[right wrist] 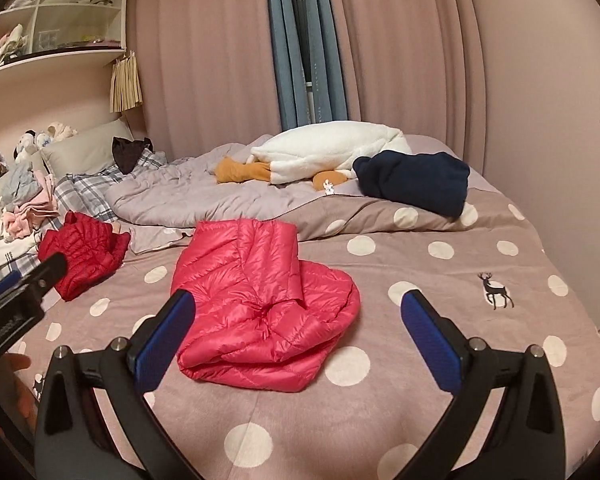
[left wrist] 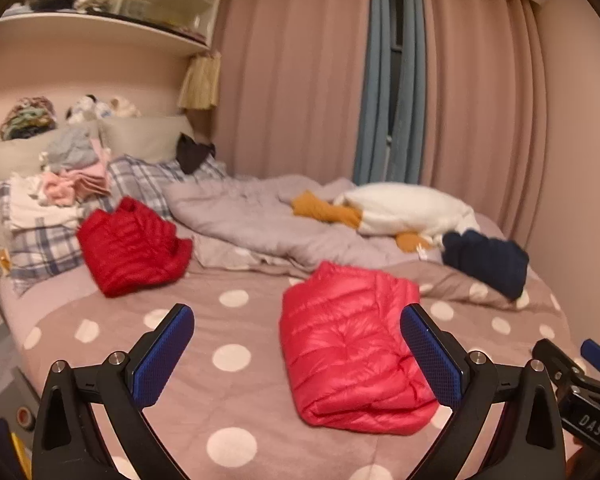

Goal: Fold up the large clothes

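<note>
A pink-red puffer jacket [left wrist: 352, 344] lies folded in a bundle on the polka-dot bed cover; it also shows in the right wrist view [right wrist: 260, 300]. A darker red puffer jacket [left wrist: 132, 248] lies folded further left near the pillows, also in the right wrist view [right wrist: 84, 252]. A navy garment [left wrist: 488, 260] lies bundled at the far right [right wrist: 416, 180]. My left gripper [left wrist: 298, 356] is open and empty, above the bed, just short of the pink jacket. My right gripper [right wrist: 298, 348] is open and empty, with the jacket's near edge between its fingers' line of sight.
The polka-dot bed cover [right wrist: 420, 320] spans the foreground. A grey duvet [left wrist: 252, 220] is rumpled behind. A white and orange plush goose [right wrist: 332, 152] lies at the back. Stacked clothes [left wrist: 68, 188] sit on plaid pillows at the left. Curtains and shelves line the walls.
</note>
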